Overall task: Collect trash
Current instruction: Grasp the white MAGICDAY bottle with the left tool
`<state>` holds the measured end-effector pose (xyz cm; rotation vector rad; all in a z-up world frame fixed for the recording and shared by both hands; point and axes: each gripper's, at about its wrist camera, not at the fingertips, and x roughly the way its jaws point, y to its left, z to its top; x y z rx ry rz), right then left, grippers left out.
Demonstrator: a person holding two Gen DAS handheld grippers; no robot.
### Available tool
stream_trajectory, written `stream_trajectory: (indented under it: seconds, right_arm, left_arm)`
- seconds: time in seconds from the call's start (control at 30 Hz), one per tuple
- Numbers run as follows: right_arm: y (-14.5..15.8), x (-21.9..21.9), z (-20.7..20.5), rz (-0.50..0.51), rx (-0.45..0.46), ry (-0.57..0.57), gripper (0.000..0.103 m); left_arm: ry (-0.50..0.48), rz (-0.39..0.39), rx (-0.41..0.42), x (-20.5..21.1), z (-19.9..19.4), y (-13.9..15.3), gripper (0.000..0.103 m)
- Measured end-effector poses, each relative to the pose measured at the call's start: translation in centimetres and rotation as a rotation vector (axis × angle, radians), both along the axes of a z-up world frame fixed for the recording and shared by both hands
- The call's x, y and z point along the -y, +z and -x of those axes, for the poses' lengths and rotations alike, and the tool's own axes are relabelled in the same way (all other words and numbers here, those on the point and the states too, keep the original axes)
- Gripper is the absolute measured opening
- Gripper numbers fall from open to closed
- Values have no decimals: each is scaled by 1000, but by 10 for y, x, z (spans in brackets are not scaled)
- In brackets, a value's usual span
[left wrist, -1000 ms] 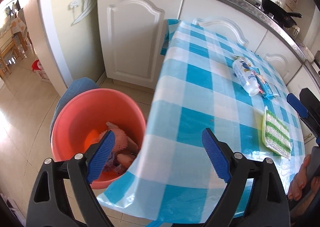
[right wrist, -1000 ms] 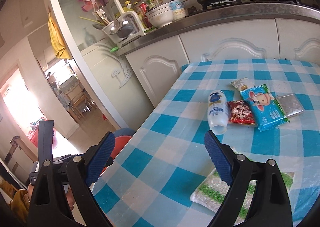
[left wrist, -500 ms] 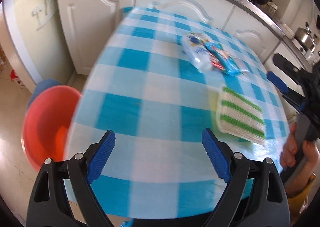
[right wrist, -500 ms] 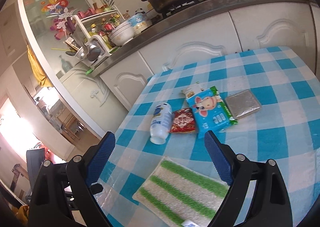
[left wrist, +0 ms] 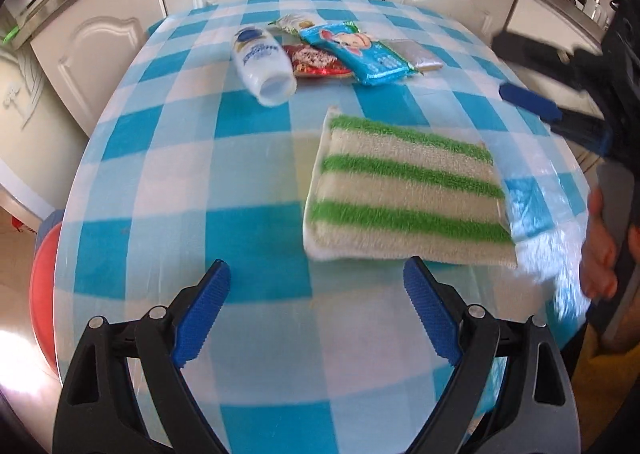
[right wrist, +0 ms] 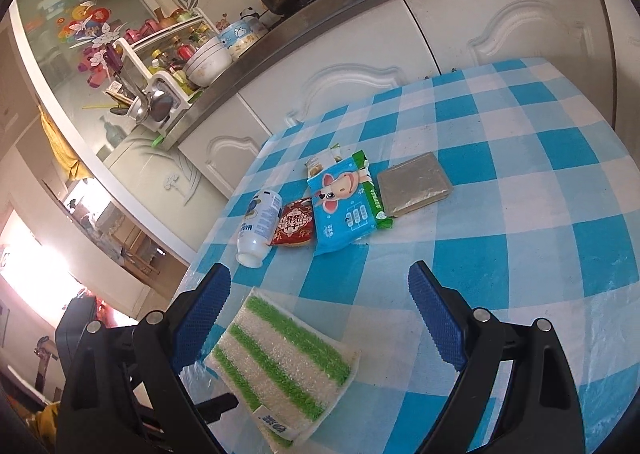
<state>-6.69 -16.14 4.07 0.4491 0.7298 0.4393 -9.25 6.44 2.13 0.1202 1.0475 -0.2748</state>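
My left gripper (left wrist: 316, 310) and my right gripper (right wrist: 320, 314) are both wide open and hold nothing. Just ahead of them the striped cloth (left wrist: 404, 190) lies on the table (left wrist: 180, 182). Farther ahead are the bottle (right wrist: 258, 228) and wrappers (right wrist: 346, 206), near the cabinets

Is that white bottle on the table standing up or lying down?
Lying down: the white bottle rests on its side on the checked tablecloth, beside the red packet.
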Motion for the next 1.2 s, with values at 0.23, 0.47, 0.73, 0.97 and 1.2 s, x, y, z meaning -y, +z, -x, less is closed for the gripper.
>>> stream_trajectory:
  seconds: [0.23, 0.47, 0.73, 0.97, 1.2]
  right_arm:
    - [-8, -4, 2, 37, -14, 45, 90]
    - [-16, -18, -1, 100, -33, 113, 90]
    - [-17, -54, 3, 265, -5, 187, 93]
    - [-22, -72, 3, 355, 2, 215, 94]
    - [-26, -80, -2, 409, -4, 214, 95]
  left_arm:
    - [25, -53, 109, 20, -40, 15, 89]
    - [61, -16, 138, 3, -49, 35, 89]
    - [119, 84, 139, -15, -78, 53, 89]
    - [114, 42, 98, 0, -118, 32, 82]
    - [128, 29, 55, -3, -144, 16, 72]
